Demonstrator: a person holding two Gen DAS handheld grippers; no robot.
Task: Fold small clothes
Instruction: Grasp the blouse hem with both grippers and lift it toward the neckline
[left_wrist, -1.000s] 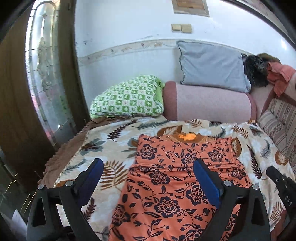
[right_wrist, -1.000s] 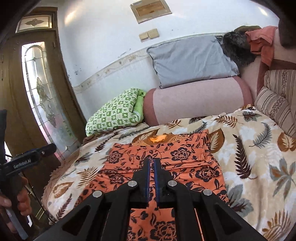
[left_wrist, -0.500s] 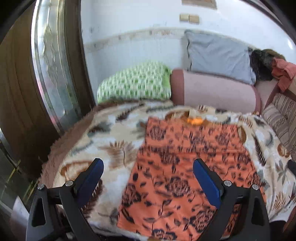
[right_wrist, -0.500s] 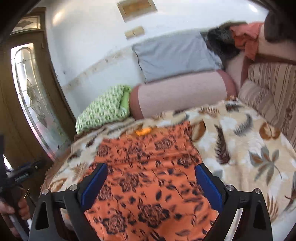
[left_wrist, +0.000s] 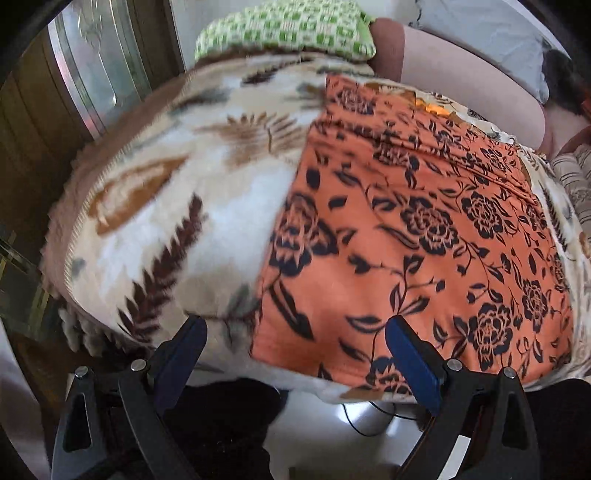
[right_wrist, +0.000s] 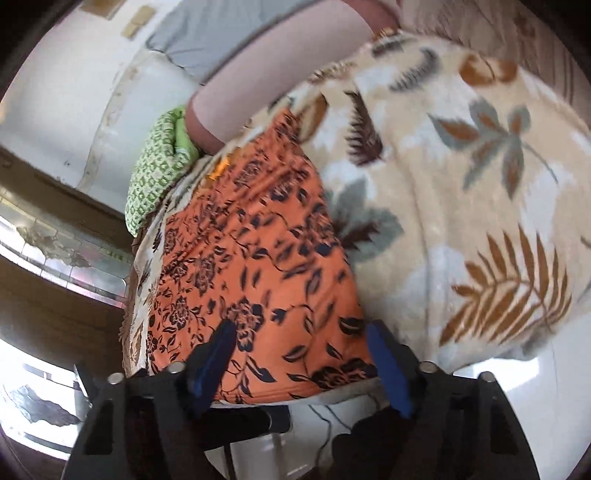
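Note:
An orange garment with a dark floral print (left_wrist: 417, 236) lies flat on a leaf-patterned blanket (left_wrist: 166, 206) over a bed. It also shows in the right wrist view (right_wrist: 258, 273). My left gripper (left_wrist: 295, 343) is open and empty, its jaws straddling the garment's near left corner at the bed's front edge. My right gripper (right_wrist: 301, 349) is open and empty, its jaws straddling the garment's near right corner. Both hover just off the hem; contact cannot be told.
A green checked pillow (left_wrist: 284, 29), a pink bolster (left_wrist: 461, 70) and a grey pillow (left_wrist: 480, 22) lie at the bed's far end. A wooden door with glass (left_wrist: 92, 66) stands on the left. White floor with a cable (left_wrist: 362, 417) lies below the bed edge.
Both grippers dropped down to the bed's near edge and tilted downward. The right gripper, shut a second ago, opened. The garment stayed flat.

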